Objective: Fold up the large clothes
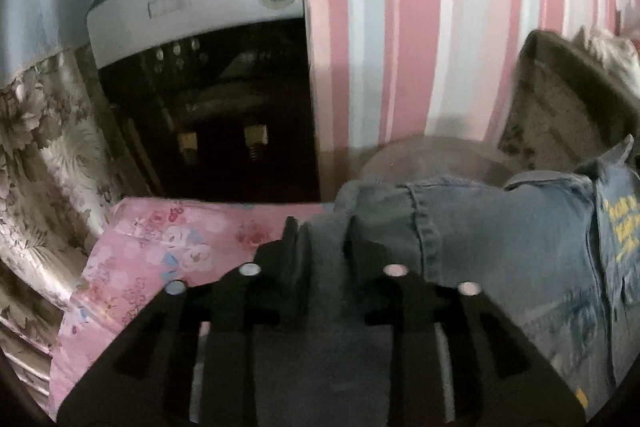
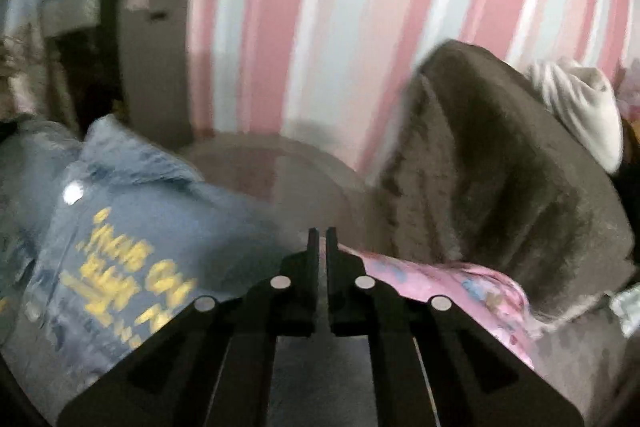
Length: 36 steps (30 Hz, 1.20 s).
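Denim jacket [image 1: 500,239] with yellow lettering lies spread over the pink floral bedsheet [image 1: 160,255], against the pink-striped wall [image 1: 400,27]. Left gripper [image 1: 326,239] has its jaws closed on a bunched fold of the jacket's fabric. Right gripper [image 2: 322,247] hovers beside the jacket [image 2: 132,247], jaws nearly together with only a thin slit between them; through the blur they seem to hold nothing. Brown blanket [image 2: 500,187] is heaped to the right.
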Tool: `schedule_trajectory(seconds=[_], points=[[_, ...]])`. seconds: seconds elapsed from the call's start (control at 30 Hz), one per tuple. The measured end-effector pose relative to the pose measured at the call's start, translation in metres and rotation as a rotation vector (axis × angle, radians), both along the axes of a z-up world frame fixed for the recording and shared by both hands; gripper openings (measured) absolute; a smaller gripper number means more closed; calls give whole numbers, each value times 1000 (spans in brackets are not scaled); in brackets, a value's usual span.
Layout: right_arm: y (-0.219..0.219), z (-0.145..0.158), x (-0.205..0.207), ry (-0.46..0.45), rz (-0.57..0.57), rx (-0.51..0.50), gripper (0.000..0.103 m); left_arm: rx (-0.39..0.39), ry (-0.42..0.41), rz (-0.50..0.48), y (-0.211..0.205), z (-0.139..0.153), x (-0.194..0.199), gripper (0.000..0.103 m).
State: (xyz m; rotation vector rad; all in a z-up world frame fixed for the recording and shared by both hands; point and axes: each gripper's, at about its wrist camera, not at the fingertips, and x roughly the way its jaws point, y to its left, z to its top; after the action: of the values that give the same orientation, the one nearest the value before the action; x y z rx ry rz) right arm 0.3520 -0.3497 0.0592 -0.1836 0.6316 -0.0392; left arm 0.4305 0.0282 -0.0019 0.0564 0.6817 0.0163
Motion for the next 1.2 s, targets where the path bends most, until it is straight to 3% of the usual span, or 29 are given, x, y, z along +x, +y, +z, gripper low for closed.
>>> schedule_trajectory(seconds=[0.03, 0.07, 0.1, 0.17, 0.27, 0.4, 0.5, 0.6, 0.73, 0.77, 0.87, 0.9, 0.93, 1.0, 1.03, 1.07, 1.13, 1.2], points=[[-1, -1, 0, 23, -16, 14, 30, -24, 25, 10, 7, -4, -1, 39], [-2, 3, -10, 12, -3, 54, 62, -53, 36, 16, 10, -5, -6, 49], [-2, 8, -22, -11, 18, 84, 74, -78, 33, 0, 10, -2, -16, 67], [1, 18, -66, -39, 71, 98, 74, -64, 7, -30, 8, 6, -43, 87], [1, 17, -138, -41, 100, 138, 75, -62, 4, -84, 5, 16, -109, 95], [-13, -14, -259, 29, 68, 300, 82, -96, 99, -142, -3, 0, -219, 97], [-12, -52, -314, 120, 74, 357, 82, -148, 200, -179, -16, -26, -282, 97], [2, -74, -357, 147, 105, 425, 82, -117, 252, -203, -37, -47, -325, 97], [24, -86, -371, 157, 171, 422, 82, -139, 309, -233, -59, -67, -343, 99], [28, -89, -369, 172, 189, 424, 80, -110, 301, -233, -65, -69, -345, 100], [41, -93, -365, 171, 188, 407, 51, -69, 275, -251, -85, -71, -344, 98], [46, -89, -369, 149, 191, 407, 28, -82, 260, -265, -90, -69, -342, 98], [46, -85, -370, 124, 209, 426, 21, -88, 257, -267, -93, -68, -338, 93], [47, -81, -371, 114, 225, 443, 14, -138, 240, -276, -95, -63, -329, 61], [49, -75, -372, 100, 242, 445, 11, -152, 240, -275, -93, -61, -324, 34], [50, -68, -372, 89, 261, 465, 11, -168, 239, -275, -90, -56, -319, 14], [46, -48, -378, 56, 297, 512, 10, -250, 224, -306, -81, -33, -316, 8], [42, -23, -381, 13, 330, 560, 9, -217, 170, -323, -78, -5, -319, 7]])
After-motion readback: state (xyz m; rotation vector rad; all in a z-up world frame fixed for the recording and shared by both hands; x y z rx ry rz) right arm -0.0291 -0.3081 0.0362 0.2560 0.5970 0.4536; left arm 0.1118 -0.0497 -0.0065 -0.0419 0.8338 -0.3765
